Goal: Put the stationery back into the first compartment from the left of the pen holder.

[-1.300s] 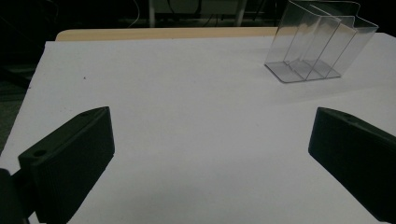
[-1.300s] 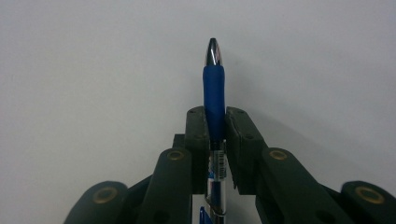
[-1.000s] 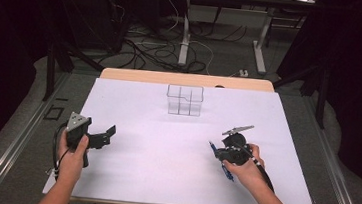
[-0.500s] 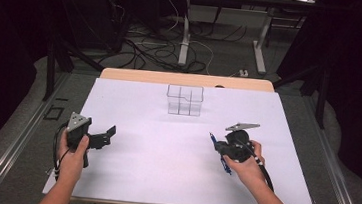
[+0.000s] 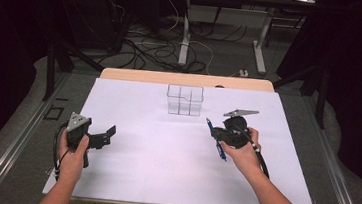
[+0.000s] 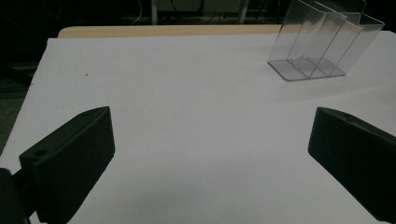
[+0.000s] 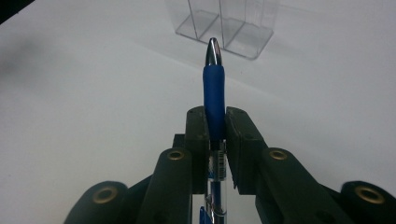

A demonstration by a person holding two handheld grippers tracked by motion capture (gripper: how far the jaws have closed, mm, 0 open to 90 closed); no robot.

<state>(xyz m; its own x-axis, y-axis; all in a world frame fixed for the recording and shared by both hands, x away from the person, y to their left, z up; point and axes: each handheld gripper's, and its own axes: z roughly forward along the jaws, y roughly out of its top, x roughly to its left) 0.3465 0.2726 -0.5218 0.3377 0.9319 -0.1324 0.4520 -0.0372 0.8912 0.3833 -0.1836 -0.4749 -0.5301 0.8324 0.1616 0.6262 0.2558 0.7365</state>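
- Two grippers in play. Right gripper is clamped on a blue pen, jaws pinching the rubber grip section, tip sticking out past the jaws.
- Pen's clear barrel runs back between the gripper's arms, so it lies in line with the tool; looks like a hold picked for aiming the tip, my guess.
- From above, right gripper is up off the white table, pen slanted, near the clear organizer but apart from it.
- In the right gripper view the tip points at the organizer, likely lined up for dropping the pen into one of its compartments. Which one, can't tell.
- Left gripper has its jaws spread wide, nothing between them, parked low at the table's left side, well away from the organizer. Reads as idle, keeping clear of the working hand.
- Organizer stands upright toward the far edge, centred, within reach of either hand. Compartments look empty.
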